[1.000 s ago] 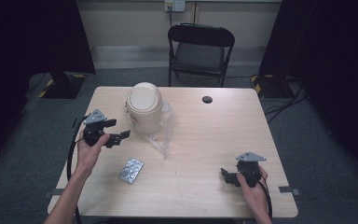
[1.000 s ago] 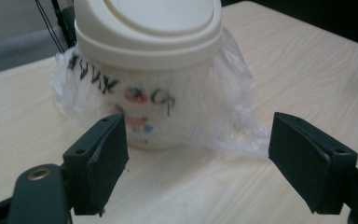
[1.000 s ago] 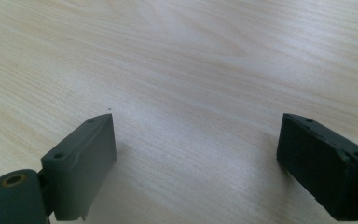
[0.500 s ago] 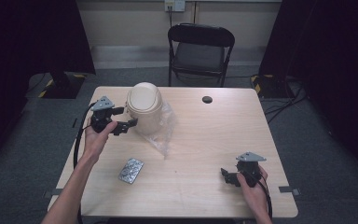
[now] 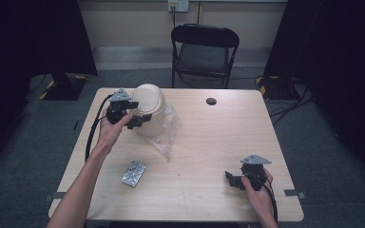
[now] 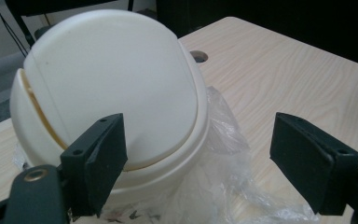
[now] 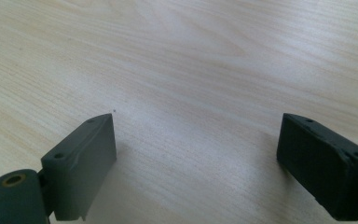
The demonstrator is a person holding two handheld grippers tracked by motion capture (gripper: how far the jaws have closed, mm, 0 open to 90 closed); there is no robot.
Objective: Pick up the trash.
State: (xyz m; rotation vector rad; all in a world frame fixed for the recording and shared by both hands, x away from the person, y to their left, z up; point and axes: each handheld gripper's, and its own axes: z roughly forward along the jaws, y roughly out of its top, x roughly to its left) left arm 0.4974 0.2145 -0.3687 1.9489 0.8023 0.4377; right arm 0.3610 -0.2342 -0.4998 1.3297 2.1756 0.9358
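A cream bin with a domed swing lid [image 5: 149, 107] stands at the back left of the wooden table [image 5: 209, 142], with a clear plastic bag [image 5: 167, 134] spilling from under it toward the front right. My left gripper [image 5: 138, 113] is raised at the bin's left side, open. In the left gripper view the lid [image 6: 112, 84] sits just beyond the wide-apart jaws of this gripper [image 6: 200, 154], and the pads do not press on it; the bag [image 6: 223, 182] lies below. My right gripper [image 5: 231, 179] rests near the front right, open over bare wood [image 7: 196, 158].
A silvery foil packet [image 5: 133, 173] lies flat at the front left of the table. A small dark round hole [image 5: 211, 101] sits near the far edge. A black folding chair [image 5: 204, 47] stands behind the table. Dark curtains flank both sides.
My left gripper has travelled from the table's left edge up and toward the bin, and now sits against its left side. The right gripper has stayed where it was.
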